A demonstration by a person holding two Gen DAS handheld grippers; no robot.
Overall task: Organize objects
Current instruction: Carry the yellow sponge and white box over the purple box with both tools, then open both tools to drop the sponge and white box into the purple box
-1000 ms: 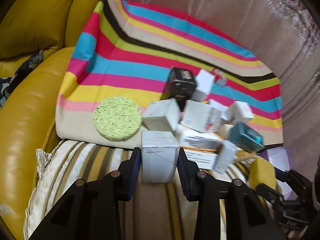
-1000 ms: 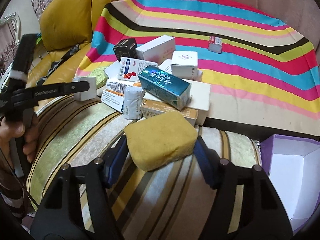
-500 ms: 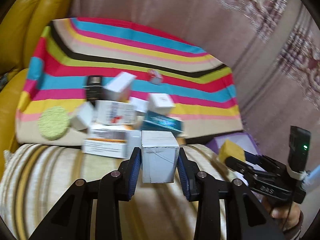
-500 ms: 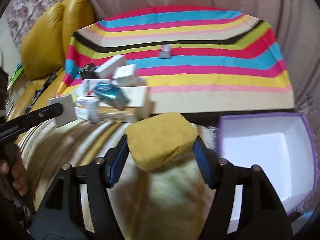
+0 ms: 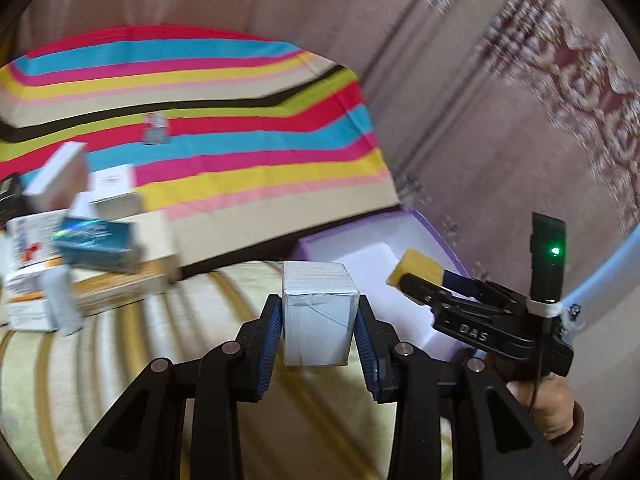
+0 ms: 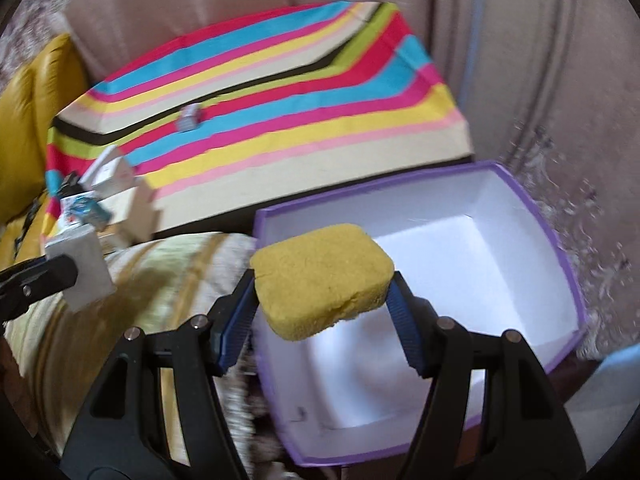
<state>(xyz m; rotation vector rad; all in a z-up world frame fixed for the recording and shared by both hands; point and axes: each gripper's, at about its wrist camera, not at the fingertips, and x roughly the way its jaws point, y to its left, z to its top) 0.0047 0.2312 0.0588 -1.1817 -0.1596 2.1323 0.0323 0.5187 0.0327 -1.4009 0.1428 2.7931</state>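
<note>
Step in hand, as I read it: carry phase, both tools loaded and heading for the purple box [image 6: 560, 240].

R gripper [image 6: 322, 304]: jaws closed on the yellow sponge [image 6: 320, 276], pinched by its two short sides, sponge sticking out fwd of the jaws and tilted a bit. It sits over the near-left corner of the purple box; the box's white interior lies just ahead of and to the right of the jaws, looks empty as far as visible. Sponge is clear of the box floor, not touching.

L gripper [image 5: 318, 320]: jaws closed on a small white carton [image 5: 318, 312], upright, gripped on both side faces. It's above the striped cushion [image 5: 120, 360], w/ the purple box [image 5: 436, 236] ahead-right of the jaws and the R tool plus sponge [image 5: 416, 274] in that same direction.

Left of the L jaws: pile of cartons [image 5: 80, 256], incl. a teal one [image 5: 96, 246], at the near edge of the rainbow-striped cloth [image 5: 240, 160]. One small item [image 5: 155, 134] lies alone farther ahead on the cloth; too blurred to ID.

Next move, my guess: R lowers sponge further into the box and lets go. L then needs to swing right w/o bumping the R tool, set the carton down flat next to the sponge. Then back for the pile.
</note>
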